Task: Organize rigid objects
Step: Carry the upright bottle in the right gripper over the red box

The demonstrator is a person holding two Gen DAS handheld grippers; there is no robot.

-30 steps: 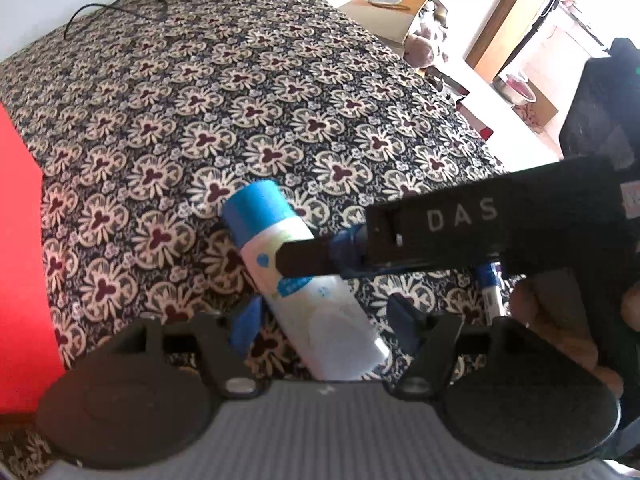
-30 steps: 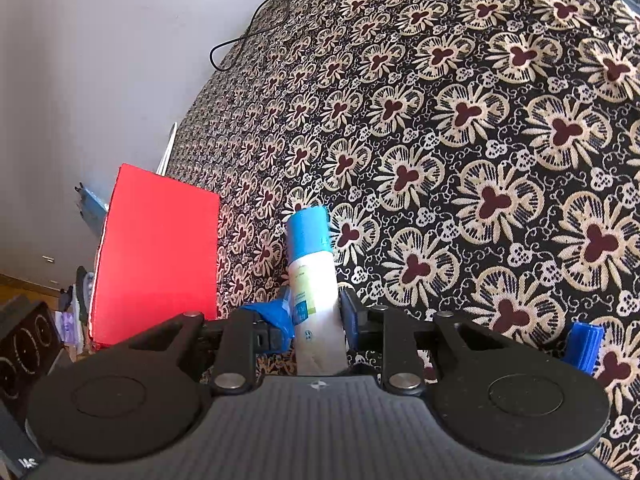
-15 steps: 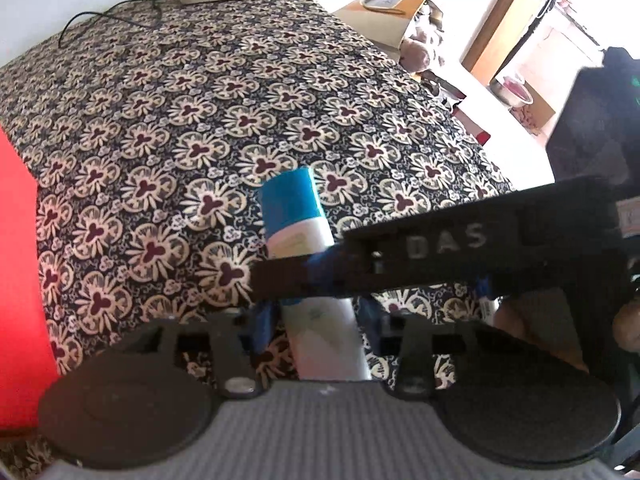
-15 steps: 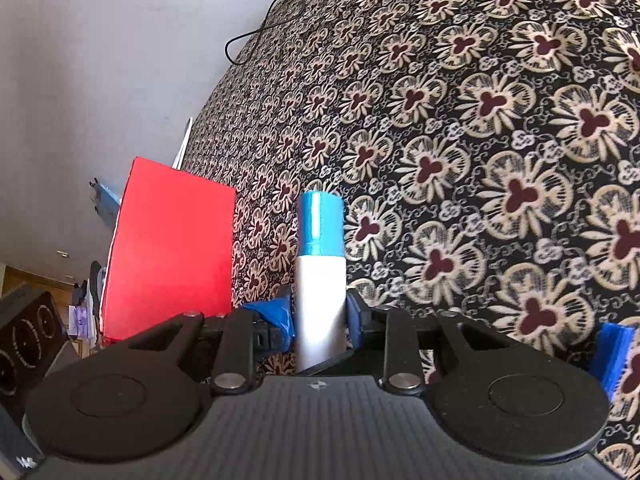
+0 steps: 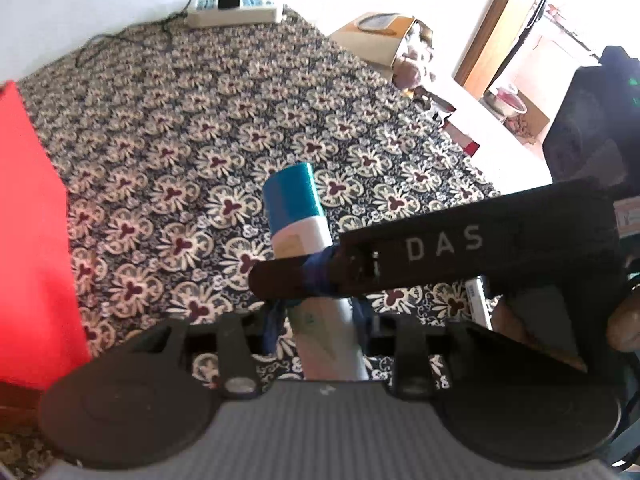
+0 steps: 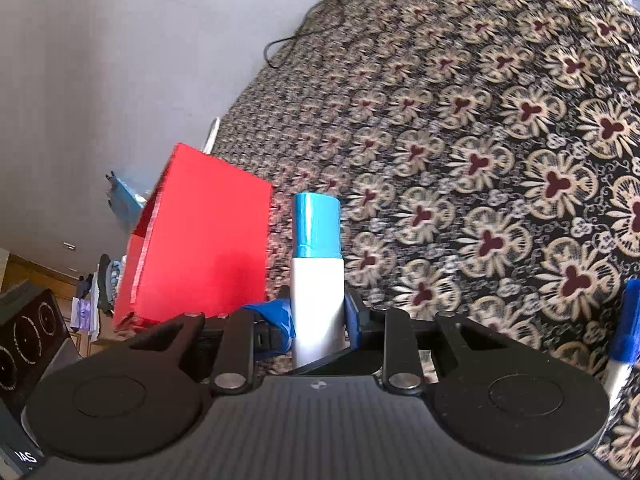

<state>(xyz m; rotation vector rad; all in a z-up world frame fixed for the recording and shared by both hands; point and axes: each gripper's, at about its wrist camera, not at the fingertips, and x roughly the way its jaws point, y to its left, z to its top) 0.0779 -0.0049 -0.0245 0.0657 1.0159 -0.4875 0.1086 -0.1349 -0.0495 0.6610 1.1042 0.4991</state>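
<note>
A white bottle with a blue cap (image 5: 298, 216) is gripped from two sides and hangs a little above the flowered cloth (image 5: 180, 140), cap pointing away. My left gripper (image 5: 316, 316) has its blue pads against the lower body, its jaws still closing. A black finger (image 5: 440, 244) of my right gripper crosses the bottle just above them. In the right wrist view the bottle (image 6: 318, 264) sits between the pads of my right gripper (image 6: 318, 312), which presses on both sides of it.
A red box (image 5: 28, 240) (image 6: 200, 248) stands close to the left of the bottle. A blue-capped marker (image 6: 628, 320) lies on the cloth to the right. A power strip (image 5: 236, 14) with cables is at the far edge, a cardboard box (image 5: 380, 40) beyond it.
My left gripper's jaws came together on the bottle, which lay slanted between them. Both grippers rose with the bottle, and it now points straight ahead in both views.
</note>
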